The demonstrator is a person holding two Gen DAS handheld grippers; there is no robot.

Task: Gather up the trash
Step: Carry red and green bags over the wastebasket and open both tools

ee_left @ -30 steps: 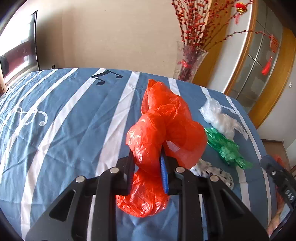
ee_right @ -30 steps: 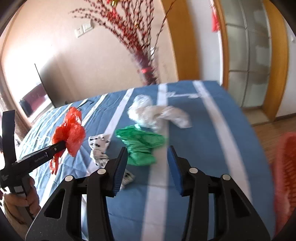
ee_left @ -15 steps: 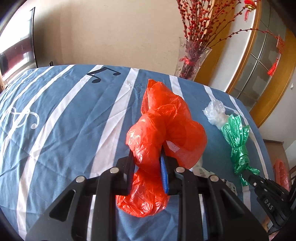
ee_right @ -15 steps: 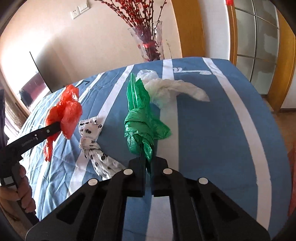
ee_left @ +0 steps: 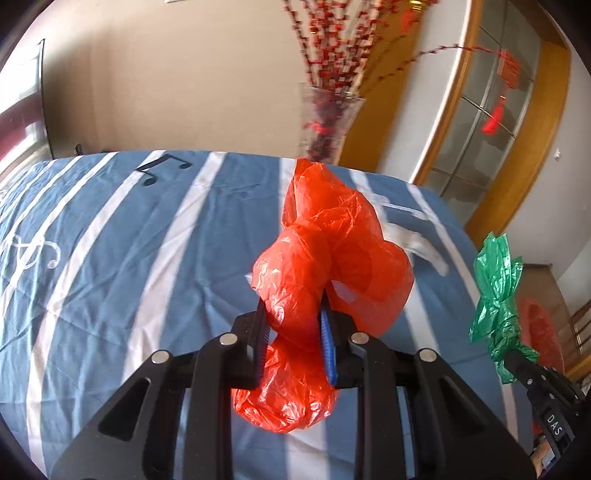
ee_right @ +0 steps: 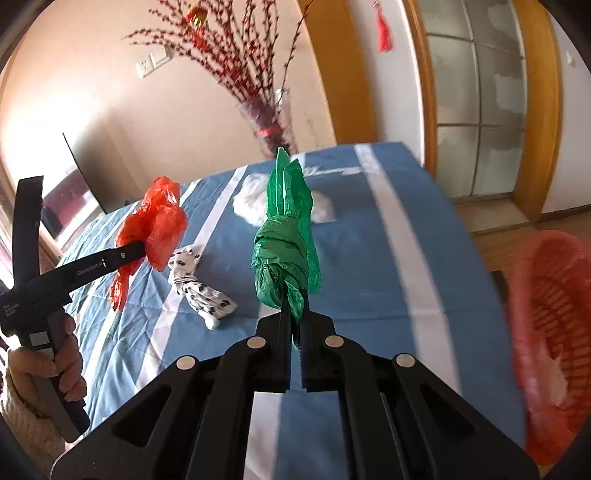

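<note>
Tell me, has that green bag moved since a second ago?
Yes. The green bag lay on the blue striped cloth beside the white bag; now the right gripper holds it lifted.

This is a room in a home. A blue cloth with white stripes and music notes (ee_left: 122,236) covers the surface, a clear glass vase of red-berried branches (ee_right: 271,129) stands by a beige wall with a white socket plate (ee_right: 152,63), and wood-framed glass doors (ee_right: 476,96) carry a red tassel (ee_right: 383,27).

A glass vase (ee_right: 271,127) of red-berried branches (ee_right: 225,48) stands behind the striped tablecloth (ee_right: 369,266).
</note>
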